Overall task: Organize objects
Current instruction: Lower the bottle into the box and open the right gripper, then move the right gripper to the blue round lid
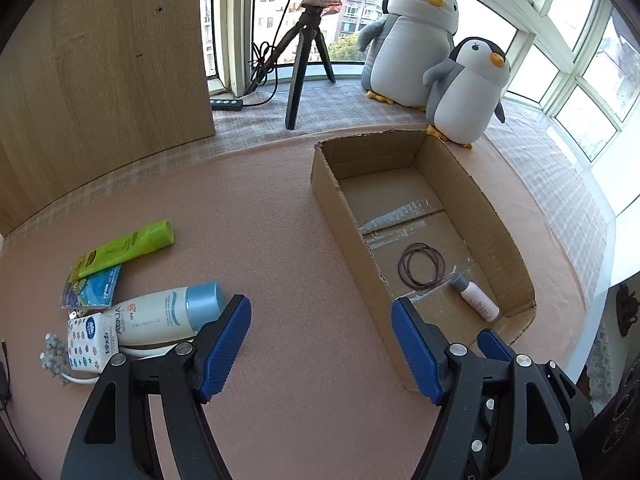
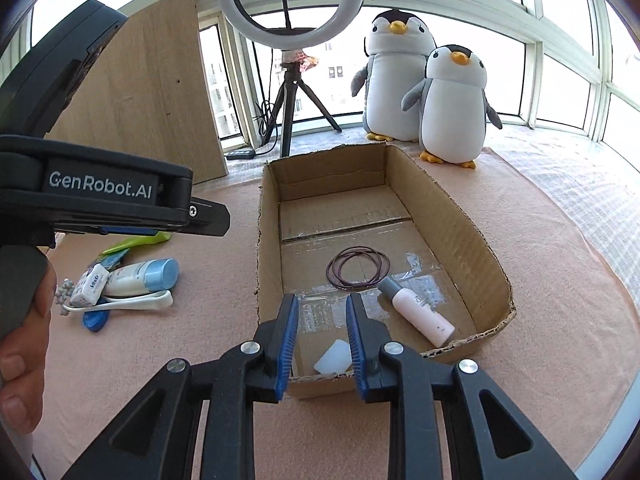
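Brown cardboard box [image 2: 460, 216], pink bottle [image 2: 424, 314], green tube [image 1: 128, 246], blue-capped white sunscreen [image 1: 168, 314].

Black grippers [image 2: 320, 308], blue ribbed fingers [image 1: 224, 344], silver screws, GenRobot.AI mark.

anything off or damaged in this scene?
The cardboard box has ragged, torn rims, worst at its near right corner, and old tape peeling on its floor. Inside, the pink bottle lies on its side. Left of the box, the loose pile around the sunscreen tube is jumbled and overlapping. No spills visible.
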Available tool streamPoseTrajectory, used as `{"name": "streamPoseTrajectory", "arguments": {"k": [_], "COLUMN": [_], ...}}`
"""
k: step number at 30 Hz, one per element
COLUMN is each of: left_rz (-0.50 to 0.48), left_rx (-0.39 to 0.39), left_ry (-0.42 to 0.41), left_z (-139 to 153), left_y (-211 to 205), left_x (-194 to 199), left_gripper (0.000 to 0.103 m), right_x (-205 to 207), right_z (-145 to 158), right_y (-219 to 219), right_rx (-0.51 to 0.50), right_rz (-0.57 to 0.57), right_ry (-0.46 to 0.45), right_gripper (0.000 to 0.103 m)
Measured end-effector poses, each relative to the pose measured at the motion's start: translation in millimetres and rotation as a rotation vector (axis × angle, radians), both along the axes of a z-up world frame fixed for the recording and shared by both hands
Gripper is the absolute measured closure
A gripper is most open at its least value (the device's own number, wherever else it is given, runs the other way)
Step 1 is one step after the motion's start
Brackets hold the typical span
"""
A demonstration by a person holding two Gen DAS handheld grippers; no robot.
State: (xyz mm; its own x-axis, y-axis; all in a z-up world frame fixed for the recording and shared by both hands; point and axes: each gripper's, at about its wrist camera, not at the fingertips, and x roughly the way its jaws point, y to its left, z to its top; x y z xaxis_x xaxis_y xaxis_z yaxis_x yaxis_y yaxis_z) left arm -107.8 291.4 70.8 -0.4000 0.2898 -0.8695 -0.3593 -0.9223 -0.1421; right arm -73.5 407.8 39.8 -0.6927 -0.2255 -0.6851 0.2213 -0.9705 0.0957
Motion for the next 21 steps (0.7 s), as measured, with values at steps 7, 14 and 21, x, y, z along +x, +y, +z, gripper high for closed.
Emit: {"name": "streamPoseTrajectory", "arguments": {"k": [7, 14, 21], "left_rz": [0.050, 0.144, 0.349], "left_rx": [-0.013, -0.003, 0.007], "left_ry": [0.049, 0.032, 0.012], "left_z": [4, -9, -24], "left_y": [-46, -127, -240], "left_x": [17, 34, 61], "left_gripper": [0.022, 0.022, 0.022], "right_x": [13, 28, 27], "right_z": [4, -7, -49], "right_y": [-23, -67, -138], "right_rx": [0.015, 0.049, 0.127], "right_rz": [0.048, 0.161, 0.319], "right_ry": [0.005, -0.003, -0.109], "right_gripper": [0.073, 0.054, 0.050]}}
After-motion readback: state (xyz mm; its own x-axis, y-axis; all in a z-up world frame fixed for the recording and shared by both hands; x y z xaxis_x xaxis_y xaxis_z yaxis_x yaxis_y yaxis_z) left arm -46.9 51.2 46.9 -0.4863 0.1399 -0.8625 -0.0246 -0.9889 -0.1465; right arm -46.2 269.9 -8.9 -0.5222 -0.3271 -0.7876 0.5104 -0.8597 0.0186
